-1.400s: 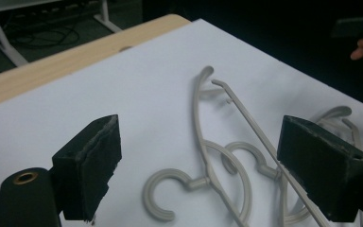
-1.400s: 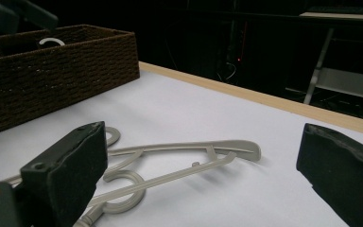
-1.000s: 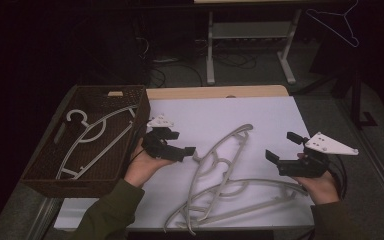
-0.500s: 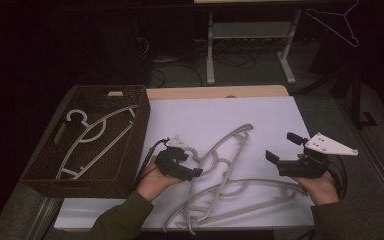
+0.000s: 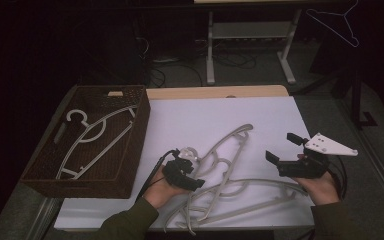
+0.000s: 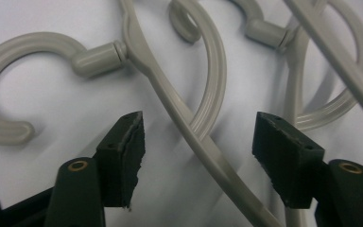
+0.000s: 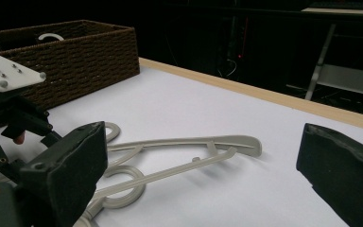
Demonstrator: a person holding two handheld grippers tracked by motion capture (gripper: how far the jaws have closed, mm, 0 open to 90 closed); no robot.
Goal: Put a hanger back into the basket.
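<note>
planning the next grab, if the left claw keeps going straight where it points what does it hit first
Most likely the grey hanger arm lying between its open jaws, on the white table. Depth is unclear, but nothing else looks nearer to the left claw.

hangers in the basket (image 5: 96, 131): 1 | hangers in the pile on the worktop (image 5: 228, 172): about 3, tangled, exact number not sure | wicker basket (image 5: 130, 155): 1 | tools: 2, left tool (image 5: 196, 181) and right tool (image 5: 280, 148) | hanger on dark background (image 5: 336, 22): 1

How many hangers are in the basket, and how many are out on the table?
1 hanger lies in the wicker basket. On the table, about 3 lie tangled in a pile; overlap makes that count uncertain.
</note>
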